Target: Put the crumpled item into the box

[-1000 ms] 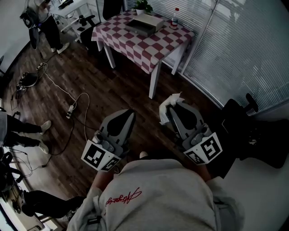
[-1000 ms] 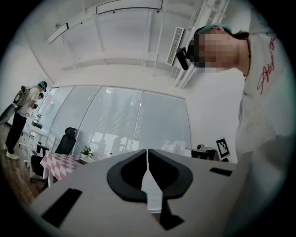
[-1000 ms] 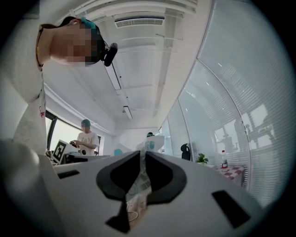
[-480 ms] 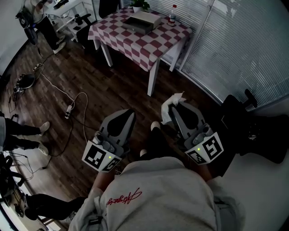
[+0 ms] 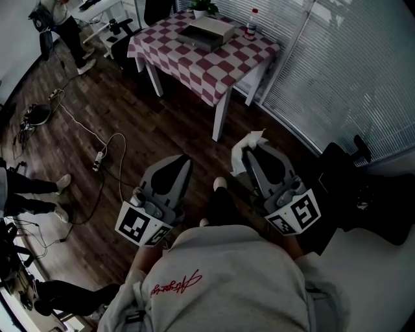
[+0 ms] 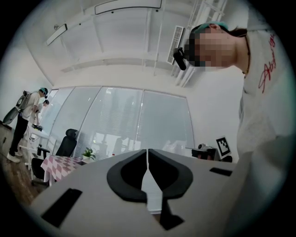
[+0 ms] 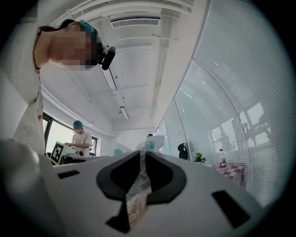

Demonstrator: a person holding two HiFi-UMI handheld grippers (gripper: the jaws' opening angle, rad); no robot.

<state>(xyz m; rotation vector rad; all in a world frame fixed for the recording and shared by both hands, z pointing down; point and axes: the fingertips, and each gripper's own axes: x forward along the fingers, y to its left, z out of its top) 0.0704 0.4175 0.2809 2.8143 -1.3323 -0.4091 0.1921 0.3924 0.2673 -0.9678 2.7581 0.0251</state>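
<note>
A white crumpled item (image 5: 241,154) sticks out of the tips of my right gripper (image 5: 253,150), which is shut on it and held at waist height over the dark wood floor. In the right gripper view the item's thin wrapper (image 7: 138,187) runs between the jaws and its white bulk shows past the tips. My left gripper (image 5: 184,160) hangs beside it, shut with nothing in it; its jaws (image 6: 148,151) meet edge to edge. The flat open box (image 5: 207,32) lies far ahead on the red-and-white checked table (image 5: 220,68).
A bottle (image 5: 251,23) and a potted plant (image 5: 205,8) stand behind the box. White cables (image 5: 107,146) trail over the floor at left. A black chair (image 5: 353,185) is close on my right, window blinds (image 5: 350,71) beyond it. People stand at far left.
Both grippers have edged toward the table together, and a dark leg and shoe have come forward between them. The right grip on the crumpled item is unchanged.
</note>
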